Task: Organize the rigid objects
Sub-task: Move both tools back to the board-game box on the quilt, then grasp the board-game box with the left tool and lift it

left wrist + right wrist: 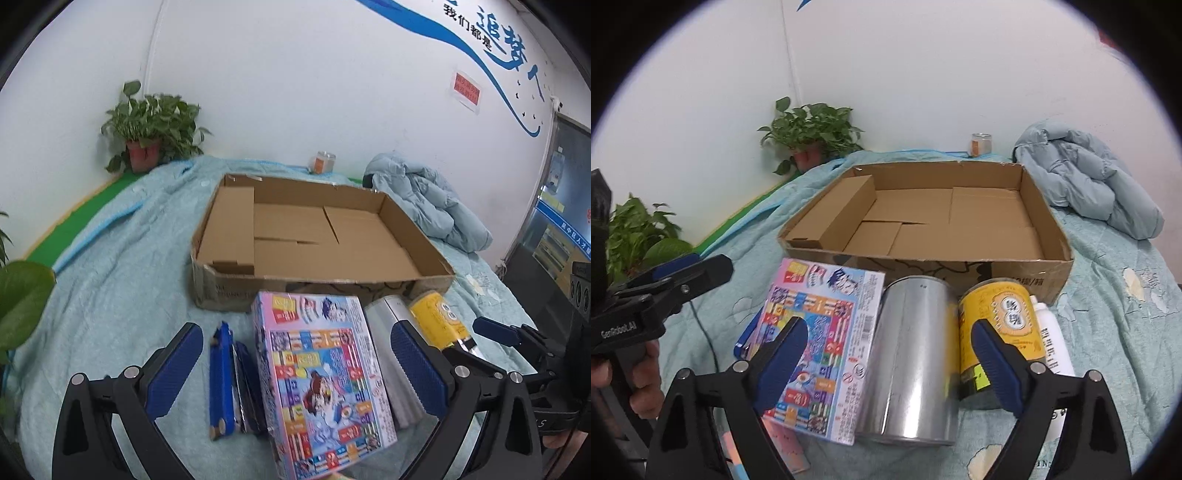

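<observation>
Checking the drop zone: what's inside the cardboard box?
The cardboard box holds no objects: only its brown floor flaps and a folded cardboard insert along the left wall. The near wall hides a floor strip behind it.

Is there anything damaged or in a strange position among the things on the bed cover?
Yes. The cardboard box has a torn, ragged rim, with one flap folded inside. The silver can and the yellow can lie on their sides, not upright. Nothing looks spilled.

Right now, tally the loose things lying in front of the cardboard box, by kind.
Flat boxes: 2, colourful game box, blue case
Cans: 2, silver can, yellow can
Bottles: 1, white bottle
Total: 5
</observation>
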`<state>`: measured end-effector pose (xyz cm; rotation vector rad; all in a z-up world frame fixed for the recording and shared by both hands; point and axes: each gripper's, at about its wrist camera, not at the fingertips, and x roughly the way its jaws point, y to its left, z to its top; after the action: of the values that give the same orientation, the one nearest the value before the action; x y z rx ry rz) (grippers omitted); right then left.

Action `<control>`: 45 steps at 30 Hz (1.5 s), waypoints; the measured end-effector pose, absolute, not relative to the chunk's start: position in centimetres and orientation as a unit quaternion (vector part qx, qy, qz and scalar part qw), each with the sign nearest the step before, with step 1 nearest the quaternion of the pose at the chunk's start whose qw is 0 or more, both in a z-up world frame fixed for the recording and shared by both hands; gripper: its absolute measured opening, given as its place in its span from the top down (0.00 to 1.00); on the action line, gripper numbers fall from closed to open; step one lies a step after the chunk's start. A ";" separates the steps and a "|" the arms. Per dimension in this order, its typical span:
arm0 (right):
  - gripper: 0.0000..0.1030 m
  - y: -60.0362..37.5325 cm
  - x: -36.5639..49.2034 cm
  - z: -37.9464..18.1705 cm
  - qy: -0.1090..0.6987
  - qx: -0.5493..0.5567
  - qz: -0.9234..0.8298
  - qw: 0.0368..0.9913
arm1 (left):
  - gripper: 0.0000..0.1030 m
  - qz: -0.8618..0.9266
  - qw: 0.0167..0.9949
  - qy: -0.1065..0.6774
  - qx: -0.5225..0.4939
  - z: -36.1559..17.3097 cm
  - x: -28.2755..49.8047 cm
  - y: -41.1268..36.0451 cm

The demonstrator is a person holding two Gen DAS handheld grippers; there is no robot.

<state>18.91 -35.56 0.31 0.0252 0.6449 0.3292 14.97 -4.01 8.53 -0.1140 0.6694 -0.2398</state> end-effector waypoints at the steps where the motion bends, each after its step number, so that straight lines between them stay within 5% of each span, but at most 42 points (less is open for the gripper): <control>1: 0.08 -35.6 18.8 0.3 0.314 0.017 0.168 0.934 | 0.01 -0.118 0.932 0.338 -0.062 8.1 14.9 -3.9; 2: 0.00 -35.8 18.6 0.2 0.307 0.025 0.179 0.935 | 0.01 -0.120 0.927 0.349 -0.067 7.7 14.9 -3.8; 19: 0.00 -30.1 18.5 -4.3 0.369 0.031 0.358 0.857 | 0.05 -0.208 0.870 0.438 -0.088 2.0 18.7 -4.2; 25: 0.00 -29.1 19.3 -4.7 0.377 0.022 0.340 0.861 | 0.21 -0.199 0.836 0.499 -0.114 -1.3 21.9 -3.8; 27: 0.00 -28.9 19.4 -4.7 0.383 0.015 0.336 0.861 | 0.37 -0.187 0.829 0.513 -0.117 -2.1 22.7 -3.5; 43: 0.00 -27.6 20.7 -5.1 0.417 -0.027 0.316 0.852 | 0.61 -0.226 0.824 0.493 -0.164 -2.0 22.4 0.8; 45: 0.00 -27.3 20.9 -5.1 0.425 -0.034 0.315 0.848 | 0.73 -0.225 0.829 0.486 -0.162 -1.7 22.1 1.5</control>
<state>20.94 -27.26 -5.08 -0.0717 0.8968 0.6636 22.15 1.53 -1.66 -0.3442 1.0306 -0.4782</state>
